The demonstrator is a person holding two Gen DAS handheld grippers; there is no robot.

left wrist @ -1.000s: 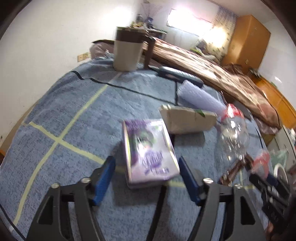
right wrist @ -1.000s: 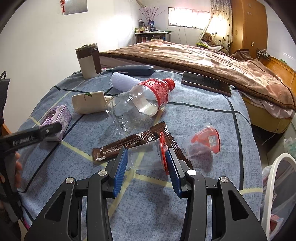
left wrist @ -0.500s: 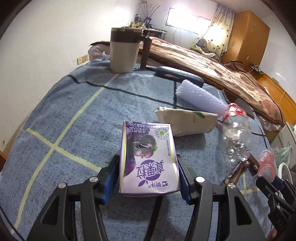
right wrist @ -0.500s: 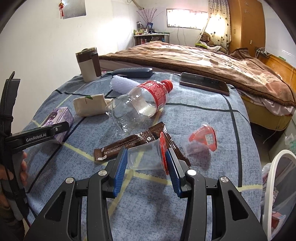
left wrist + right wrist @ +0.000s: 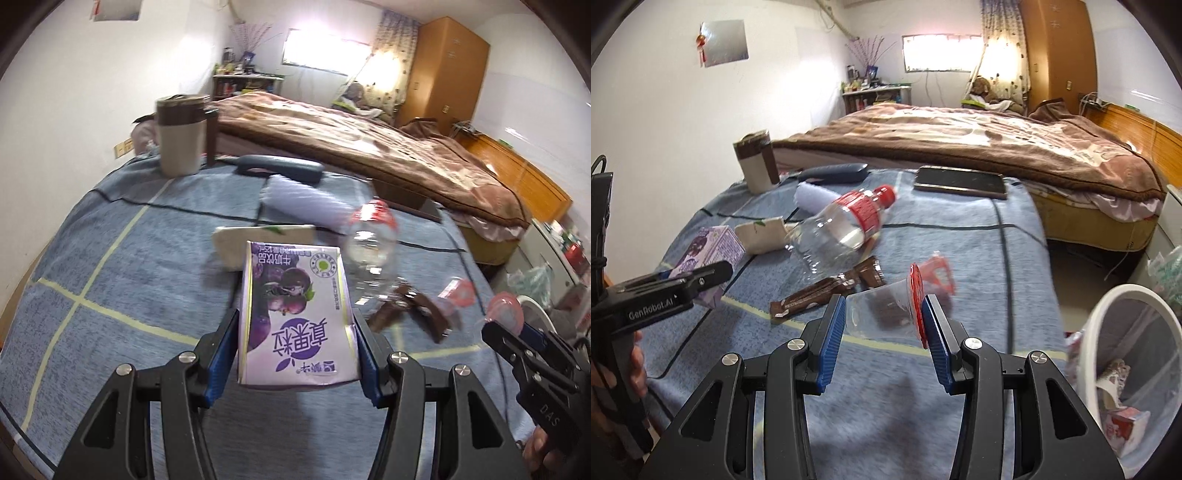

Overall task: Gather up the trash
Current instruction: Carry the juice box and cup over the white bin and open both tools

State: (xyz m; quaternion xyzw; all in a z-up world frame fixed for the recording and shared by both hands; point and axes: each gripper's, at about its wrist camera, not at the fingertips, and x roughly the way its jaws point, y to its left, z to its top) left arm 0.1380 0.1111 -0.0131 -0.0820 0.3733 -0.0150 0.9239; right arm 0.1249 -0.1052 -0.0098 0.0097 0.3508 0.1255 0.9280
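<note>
My left gripper (image 5: 295, 332) is shut on a purple drink carton (image 5: 295, 314), lifted off the blue cloth (image 5: 122, 266). From the right wrist view the same carton (image 5: 713, 251) shows at the left behind the left gripper's black fingers (image 5: 679, 288). My right gripper (image 5: 884, 325) is shut on a clear plastic cup with a red peel lid (image 5: 886, 310), held above the cloth. On the cloth lie a clear bottle with a red label (image 5: 842, 232), a brown snack wrapper (image 5: 827, 288), another red-lidded cup (image 5: 934, 275) and a beige packet (image 5: 762, 240).
A white-rimmed bin (image 5: 1126, 369) with trash inside stands at the right, off the cloth's edge. A beige and brown mug (image 5: 181, 136), a dark case (image 5: 280, 168), a white foam roll (image 5: 306, 203) and a phone (image 5: 960, 181) lie farther back. A bed (image 5: 960, 144) is behind.
The left gripper's jaws closed on the purple carton and lifted it off the cloth. The right gripper rose with the clear cup and swung toward the bin, which shows larger now.
</note>
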